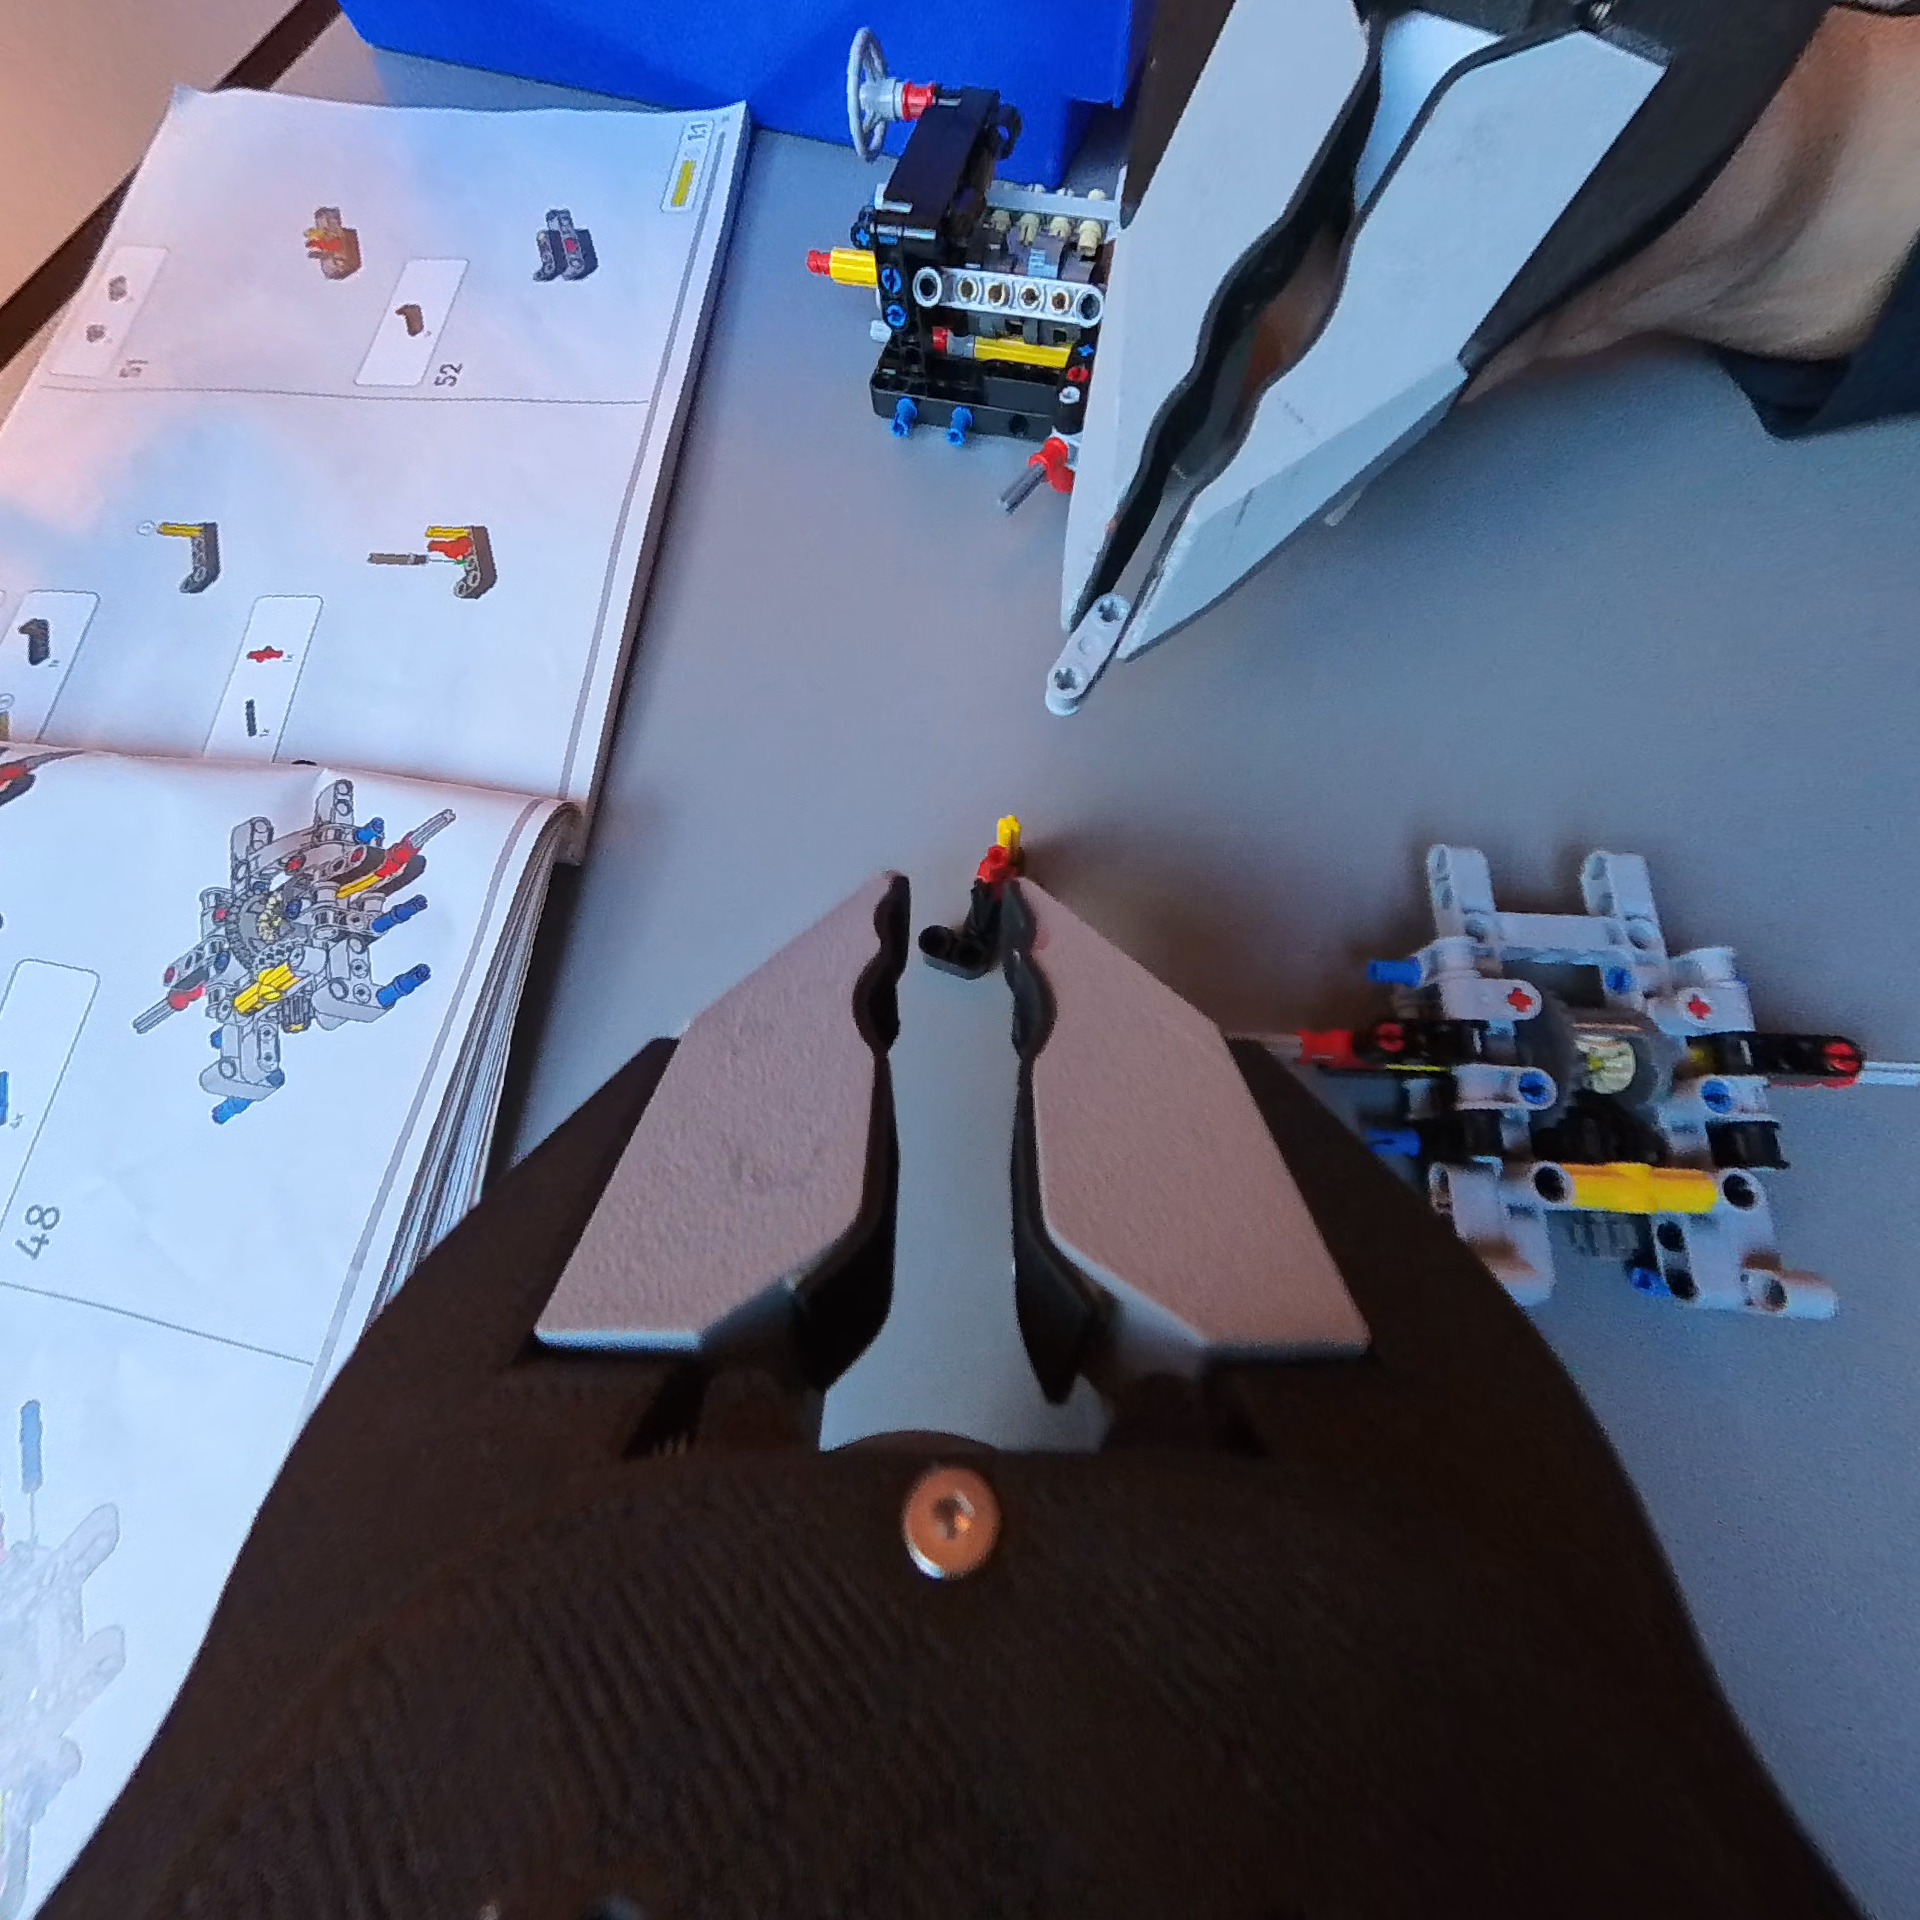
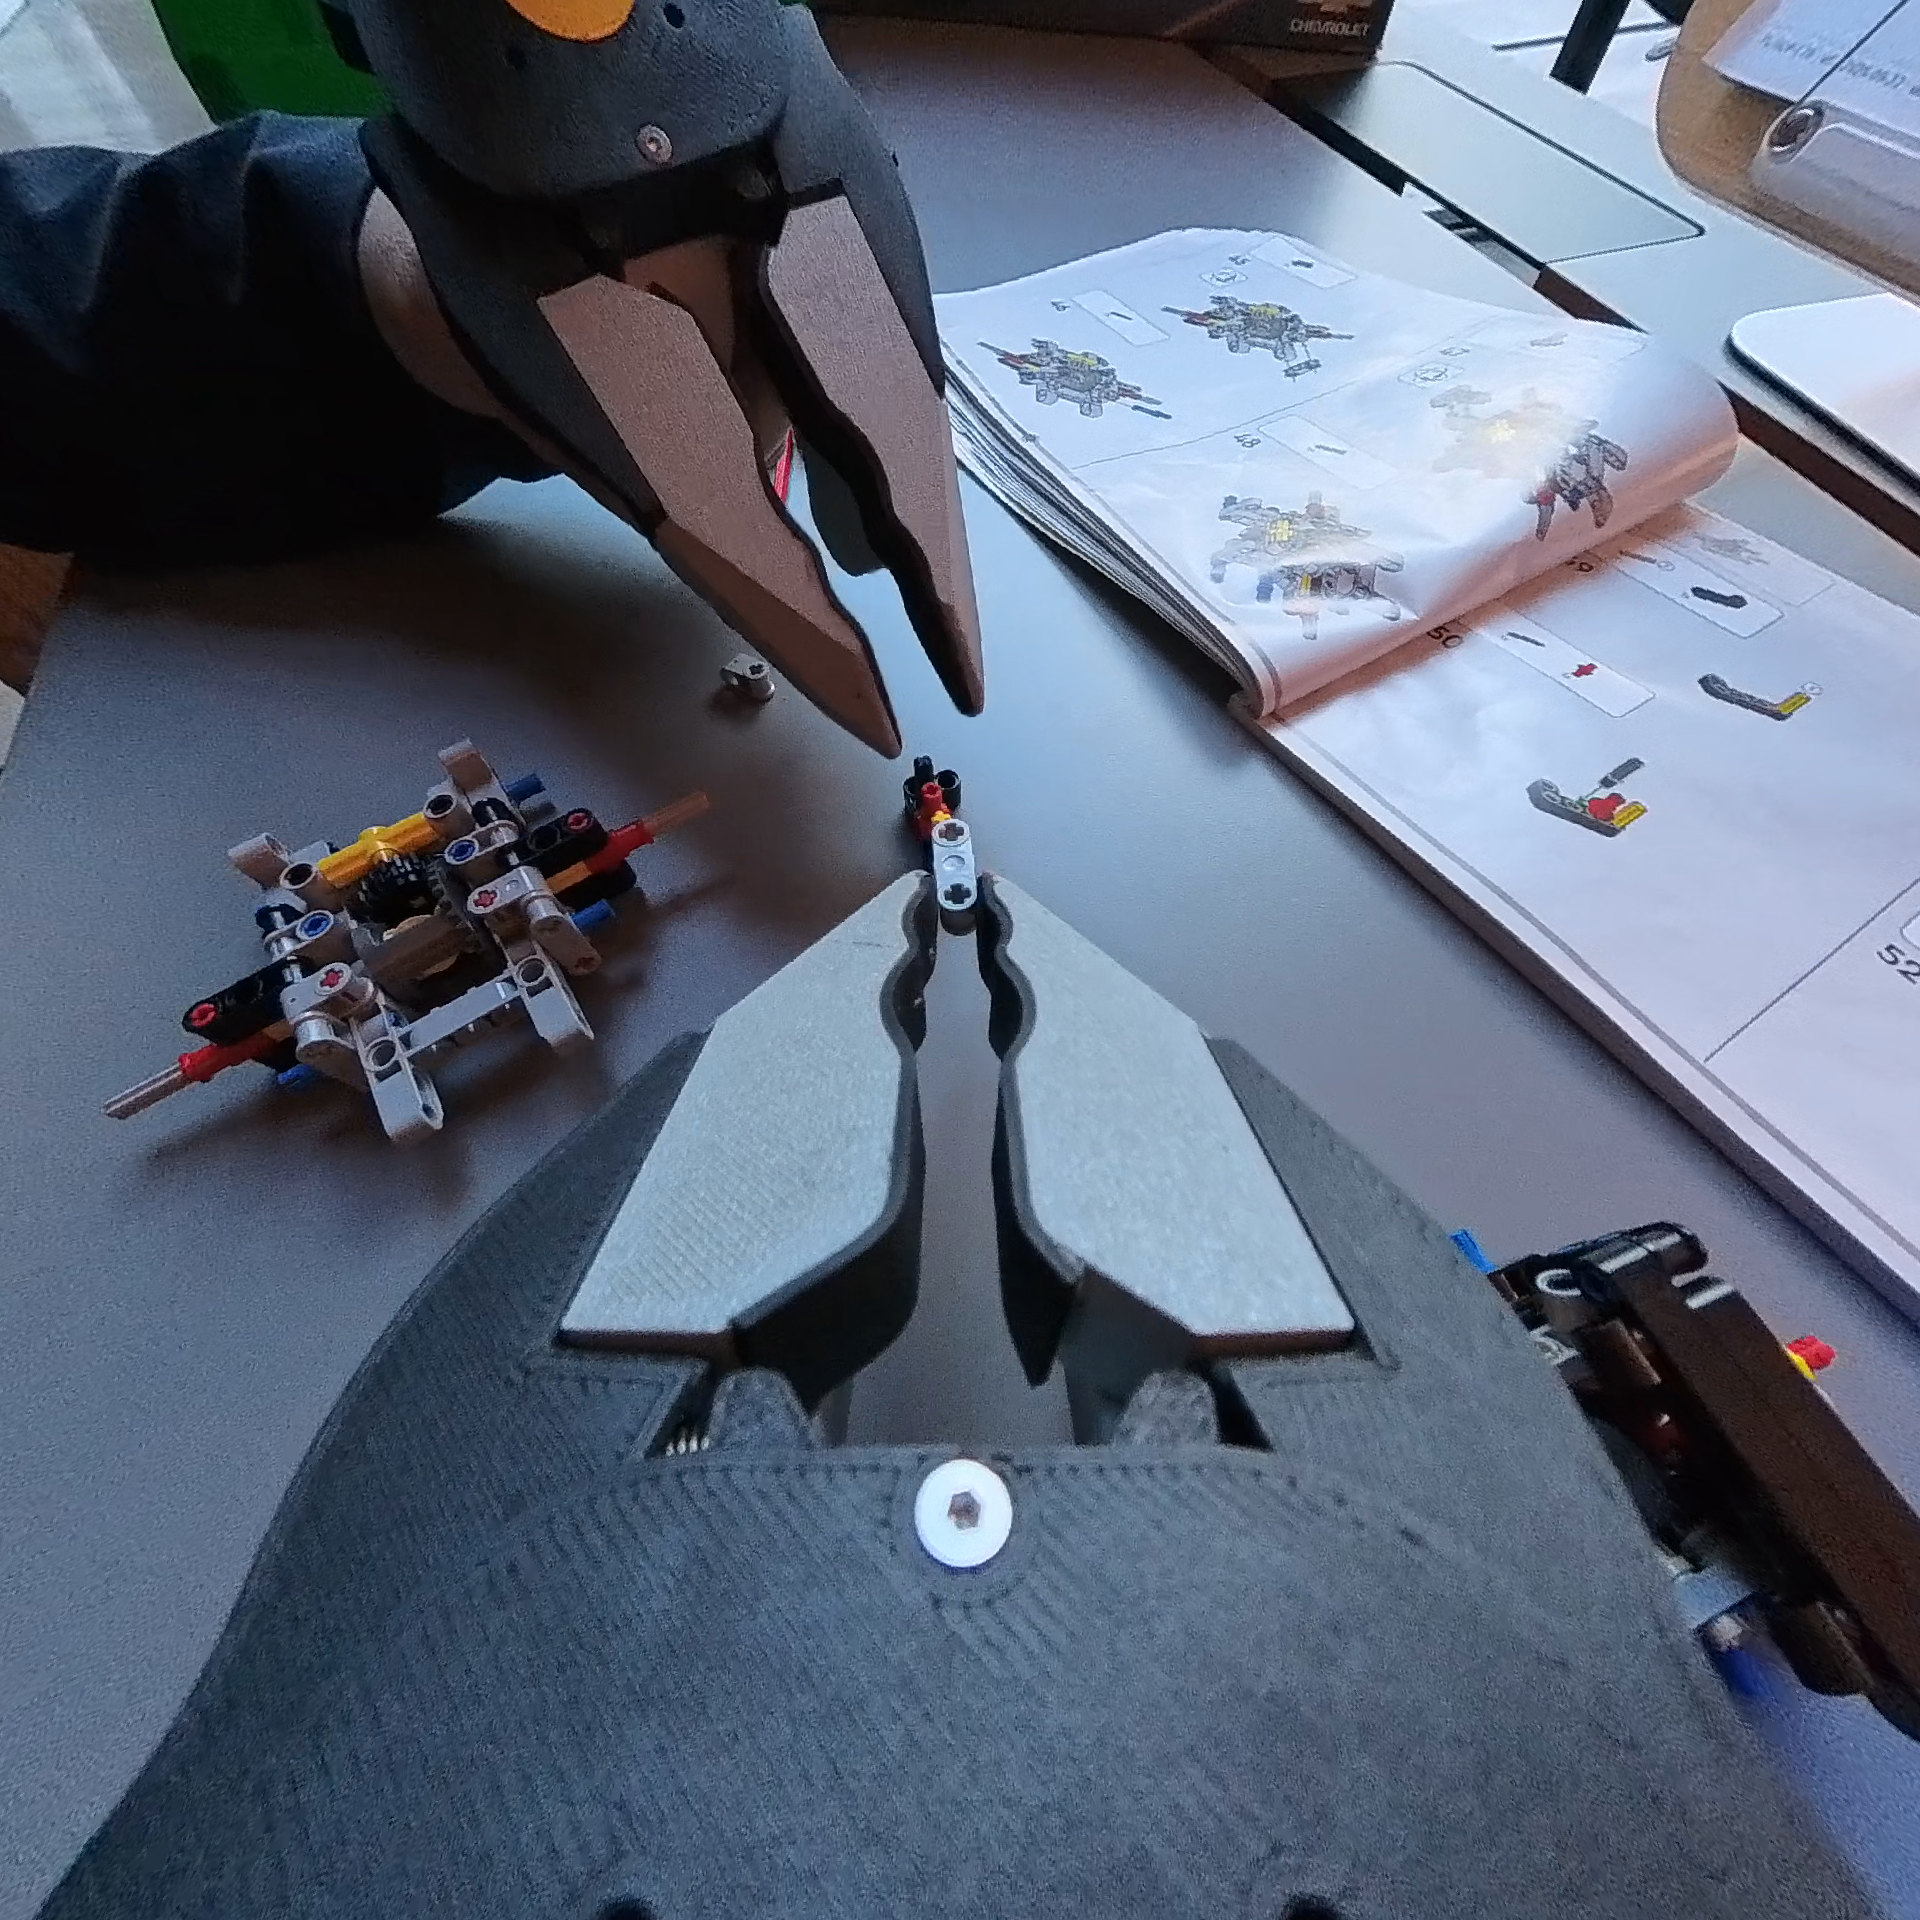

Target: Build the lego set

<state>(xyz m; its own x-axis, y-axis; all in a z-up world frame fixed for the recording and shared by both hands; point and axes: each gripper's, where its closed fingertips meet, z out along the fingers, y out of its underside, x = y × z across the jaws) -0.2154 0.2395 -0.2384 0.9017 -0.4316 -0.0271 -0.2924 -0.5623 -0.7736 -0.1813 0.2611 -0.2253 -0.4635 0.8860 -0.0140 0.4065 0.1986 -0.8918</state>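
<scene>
Two claws close in on one tiny black, red and yellow piece.

Left wrist view: nearest the camera, the left claw (image 1: 961,894) stands parted around a small black angled piece (image 1: 971,935) tipped red and yellow; the piece touches the right-hand pad while the other pad stands clear, so it is not gripped, and closing from here could tip or flick it across the worktop (image 1: 831,644). Right wrist view: the right claw (image 2: 956,894) is clamped on a light grey three-hole beam (image 2: 954,868), its far end just beside that same black piece (image 2: 932,795). Pressing the beam on while the piece is loose could shove it away, or the beam could pivot in so narrow a pinch. A grey built assembly (image 2: 395,935) and an open instruction booklet (image 2: 1455,540) lie near.
</scene>
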